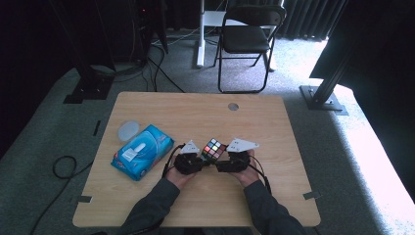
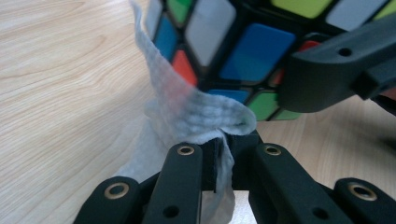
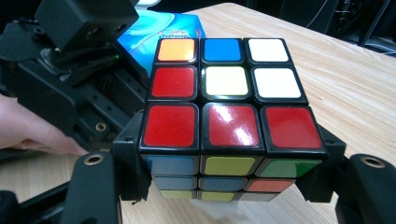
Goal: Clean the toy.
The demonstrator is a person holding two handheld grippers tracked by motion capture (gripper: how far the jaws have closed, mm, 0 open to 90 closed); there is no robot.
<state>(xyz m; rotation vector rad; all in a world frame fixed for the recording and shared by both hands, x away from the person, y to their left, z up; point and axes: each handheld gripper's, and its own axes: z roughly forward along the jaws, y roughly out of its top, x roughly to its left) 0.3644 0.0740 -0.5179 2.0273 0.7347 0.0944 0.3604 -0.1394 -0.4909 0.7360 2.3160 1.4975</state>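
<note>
Right tongs (image 3: 233, 186) clamp puzzle cube (image 3: 224, 116); left tongs (image 2: 224, 154) pinch wet wipe (image 2: 201, 112), seemingly touching cube, above worktop (image 1: 274, 127).

"How many things are on the bench (image 1: 161, 105)?"

"I count 1 puzzle cube (image 1: 214, 149), 1 blue pack of wipes (image 1: 142, 151), 1 round lid (image 1: 129, 130) and 1 thin wipe (image 2: 201, 112)."

"And how many grippers?"

"2. There is 1 left gripper (image 1: 201, 162) and 1 right gripper (image 1: 218, 165), and each has 2 fingers."

"Any chairs?"

"1 black chair (image 1: 247, 36), back on the floor."
</note>
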